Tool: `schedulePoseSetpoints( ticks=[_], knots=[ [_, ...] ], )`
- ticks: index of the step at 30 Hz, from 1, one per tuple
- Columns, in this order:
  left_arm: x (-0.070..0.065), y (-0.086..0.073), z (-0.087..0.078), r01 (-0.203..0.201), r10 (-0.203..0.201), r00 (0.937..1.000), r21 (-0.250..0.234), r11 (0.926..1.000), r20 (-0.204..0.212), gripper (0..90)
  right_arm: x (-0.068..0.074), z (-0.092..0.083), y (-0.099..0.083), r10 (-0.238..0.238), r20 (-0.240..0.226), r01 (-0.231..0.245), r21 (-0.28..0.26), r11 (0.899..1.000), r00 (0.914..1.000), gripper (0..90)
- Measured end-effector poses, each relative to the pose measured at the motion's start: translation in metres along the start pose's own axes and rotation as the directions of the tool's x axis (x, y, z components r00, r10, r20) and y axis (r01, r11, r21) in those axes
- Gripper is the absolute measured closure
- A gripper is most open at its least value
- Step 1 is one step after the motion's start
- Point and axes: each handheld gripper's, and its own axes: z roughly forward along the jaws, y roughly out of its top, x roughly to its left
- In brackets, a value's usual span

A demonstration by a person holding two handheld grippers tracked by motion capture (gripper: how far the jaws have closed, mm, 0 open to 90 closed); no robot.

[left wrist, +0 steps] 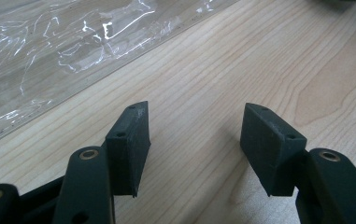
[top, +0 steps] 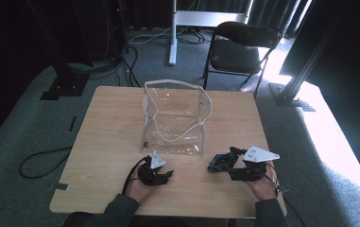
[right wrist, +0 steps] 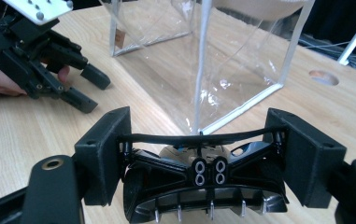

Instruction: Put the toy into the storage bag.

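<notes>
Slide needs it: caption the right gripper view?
Right gripper clamps a black toy car before a clear bag.

Hard daylight floods in from the upper right, blowing out the grey carpeted floor (top: 329, 137) there (surroundings stay dark). White glare streaks the clear plastic bag (left wrist: 49, 51); the high view is soft.

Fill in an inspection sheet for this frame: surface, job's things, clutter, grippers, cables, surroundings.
Surface: light wooden table, bare wood around the items.
Job's things: clear plastic bag with white trim standing upright, open; black and blue toy car in front of it.
Clutter: nothing seen.
Grippers: left hand-held gripper open, empty; right hand-held gripper clamped on the toy car.
Cables: black cable looped on the floor at left.
Surroundings: black folding chair, grey carpet, dark curtains.
</notes>
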Motion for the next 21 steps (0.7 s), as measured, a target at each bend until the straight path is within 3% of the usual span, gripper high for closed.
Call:
schedulePoseSetpoints(
  ticks=[6,10,21],
  knots=[
    [0.0,0.0,0.0,-0.002,0.002,1.0,0.001,1.0,0.0,43.0,-0.011,-0.004,0.013,0.001,0.019,-0.001,-0.019,1.0,0.9998,24.7],
    [0.0,0.0,0.0,0.001,-0.001,1.0,-0.003,1.0,-0.001,42.9,-0.021,-0.004,0.022,0.013,-0.017,-0.013,-0.028,1.0,0.9998,24.7],
    [-0.001,0.0,0.0,-0.003,0.003,1.0,0.001,1.0,-0.002,42.8,-0.038,-0.006,0.053,-0.023,0.014,0.024,-0.054,0.998,0.9996,24.7]
  ],
)
